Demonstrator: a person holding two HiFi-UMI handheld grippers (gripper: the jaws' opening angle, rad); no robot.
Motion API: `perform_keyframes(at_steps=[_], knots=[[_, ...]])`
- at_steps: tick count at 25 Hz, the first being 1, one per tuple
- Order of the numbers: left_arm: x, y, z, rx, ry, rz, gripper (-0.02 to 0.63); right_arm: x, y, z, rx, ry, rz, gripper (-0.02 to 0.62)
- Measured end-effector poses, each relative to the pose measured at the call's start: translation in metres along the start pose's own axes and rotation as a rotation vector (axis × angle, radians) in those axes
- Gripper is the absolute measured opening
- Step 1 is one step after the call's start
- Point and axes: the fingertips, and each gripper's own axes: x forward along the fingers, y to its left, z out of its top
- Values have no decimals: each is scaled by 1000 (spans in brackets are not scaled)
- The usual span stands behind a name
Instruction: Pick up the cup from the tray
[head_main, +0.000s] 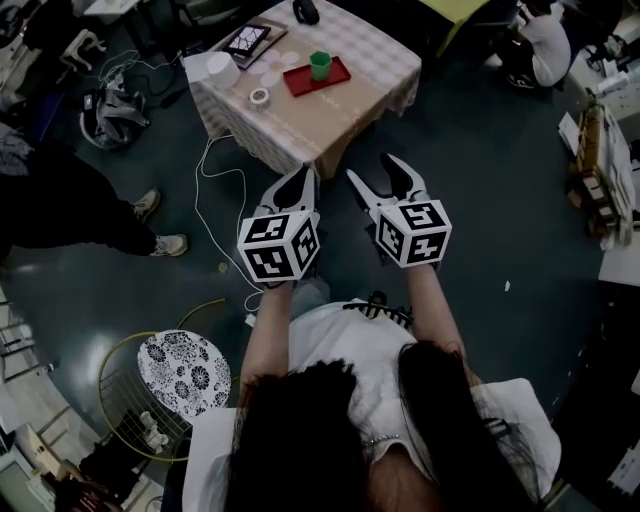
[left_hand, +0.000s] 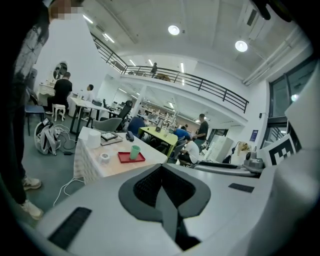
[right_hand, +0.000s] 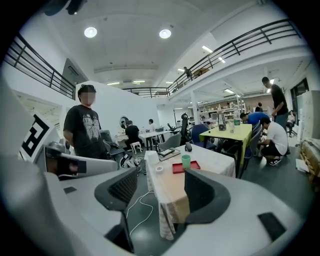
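Observation:
A green cup (head_main: 320, 65) stands upright on a red tray (head_main: 335, 78) on a cloth-covered table (head_main: 330, 125) at the top of the head view. Both grippers hang in the air short of the table's near corner, far from the cup. My left gripper (head_main: 308, 178) has its jaws together with nothing between them. My right gripper (head_main: 372, 168) has its jaws spread and empty. The left gripper view shows the cup (left_hand: 135, 151) and tray (left_hand: 131, 158) far beyond the shut left gripper (left_hand: 161, 169). In the right gripper view the cup (right_hand: 186, 161) sits above the gap of the right gripper (right_hand: 160, 187).
On the table lie a white cylinder (head_main: 222, 68), a tape roll (head_main: 259, 96), a tablet (head_main: 247, 40) and a black mouse (head_main: 305, 10). A white cable (head_main: 205, 175) trails on the floor. A person's legs (head_main: 70, 215) stand at left. A patterned stool (head_main: 183, 375) is beside me.

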Motion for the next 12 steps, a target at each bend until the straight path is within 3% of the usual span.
perform_keyframes(at_steps=[12], knots=[[30,34,22,26,25,-43,5,40,-5,11,7,-4,-68,285]])
